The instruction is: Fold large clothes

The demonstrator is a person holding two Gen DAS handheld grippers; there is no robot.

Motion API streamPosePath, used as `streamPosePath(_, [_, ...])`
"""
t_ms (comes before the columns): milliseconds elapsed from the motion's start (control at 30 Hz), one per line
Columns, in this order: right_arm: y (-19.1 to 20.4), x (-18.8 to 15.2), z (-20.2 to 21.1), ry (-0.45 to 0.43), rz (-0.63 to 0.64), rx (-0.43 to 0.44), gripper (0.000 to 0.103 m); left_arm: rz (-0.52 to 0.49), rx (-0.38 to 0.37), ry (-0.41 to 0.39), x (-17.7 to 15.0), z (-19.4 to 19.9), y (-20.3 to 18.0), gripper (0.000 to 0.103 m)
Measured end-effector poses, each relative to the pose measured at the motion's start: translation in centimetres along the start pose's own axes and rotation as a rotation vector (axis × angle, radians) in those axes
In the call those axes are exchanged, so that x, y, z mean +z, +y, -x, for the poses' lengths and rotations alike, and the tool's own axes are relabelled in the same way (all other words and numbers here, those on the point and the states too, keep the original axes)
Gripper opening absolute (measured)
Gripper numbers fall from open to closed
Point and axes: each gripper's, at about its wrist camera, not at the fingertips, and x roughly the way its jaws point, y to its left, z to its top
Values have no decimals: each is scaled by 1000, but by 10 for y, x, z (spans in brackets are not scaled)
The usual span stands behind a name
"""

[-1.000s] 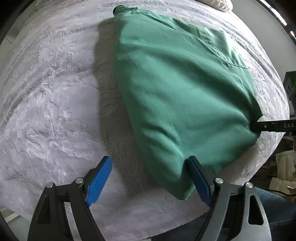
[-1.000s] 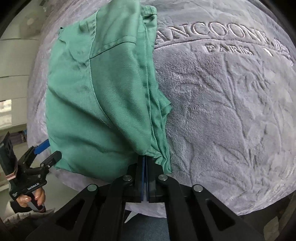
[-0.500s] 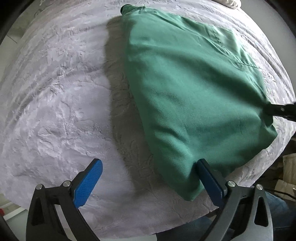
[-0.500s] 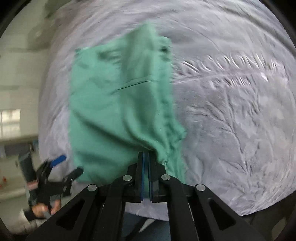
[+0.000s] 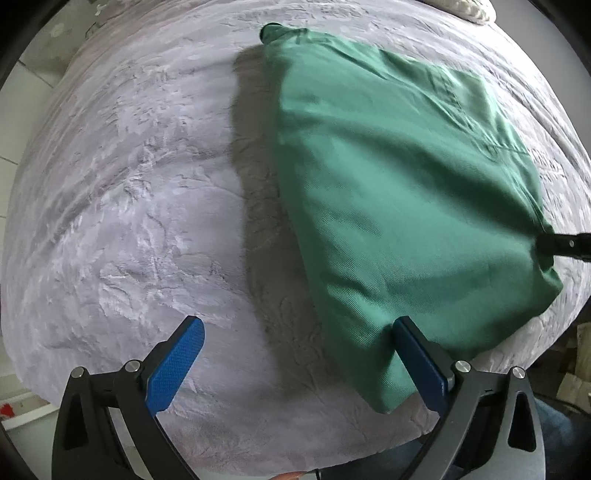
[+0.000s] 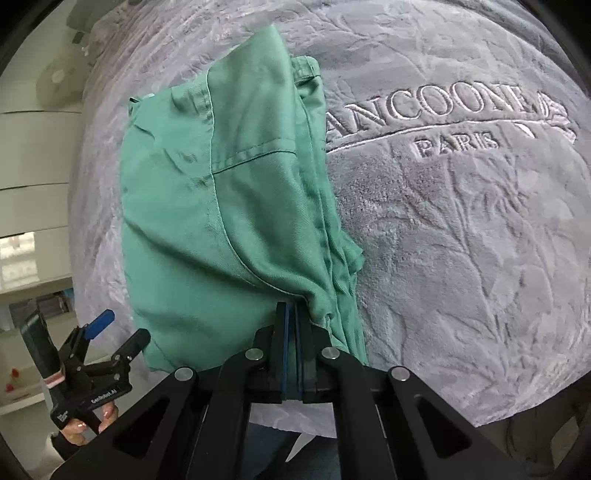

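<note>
A green garment (image 5: pixel 388 206) lies folded on the grey plush blanket (image 5: pixel 129 221), reaching toward the near right edge. My left gripper (image 5: pixel 295 354) points down over the blanket, open wide. Its right pad (image 5: pixel 417 362) rests against the garment's near corner and its left pad (image 5: pixel 177 363) is over bare blanket. My right gripper (image 6: pixel 293 321) is shut on a bunched edge of the garment (image 6: pixel 207 221), lifting it slightly. It also shows as a black arm (image 5: pixel 565 245) at the cloth's right side. In the right wrist view the left gripper (image 6: pixel 122 328) is at lower left, held by a hand (image 6: pixel 85 428).
The blanket (image 6: pixel 461 240) carries embroidered lettering (image 6: pixel 443 110) right of the garment. A cream knitted item (image 5: pixel 476 11) sits at the far edge. The bed's near edge runs just beyond both grippers, with tiled floor (image 5: pixel 22 92) and white shelving (image 6: pixel 33 166) to the left.
The left gripper's jaws have spread wider, and the garment sits further right in its view. The right gripper has shifted with the cloth edge still pinched.
</note>
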Motion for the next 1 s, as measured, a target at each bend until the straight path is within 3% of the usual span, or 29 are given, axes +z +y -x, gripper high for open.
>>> streamPosePath(267, [-6,3,23,-60,-26,-6,4,21,27,-16,6,2,11,102])
streamPosePath(567, [15,7,48,-109,21,-112,5,85,23,-33,20,20,12,102])
streamPosePath(600, [21,8,50,-116,39,-143,12,96,28,-44,24,25,12,102])
streamPosePath(667, [32,10,53,-134,67,-198,61,110,32,-53,28,31,12,102])
streamPosePath(700, [37,10,53,-143,78,-212,99,120,38,-59,31,34,12,102])
streamPosePath(733, [43,9,56,-167,97,-216,102,123,41,-61,32,35,12,102])
streamPosePath(1000, [63,8,57,-191,139,-279,102,128,43,-48,31,35,7,102])
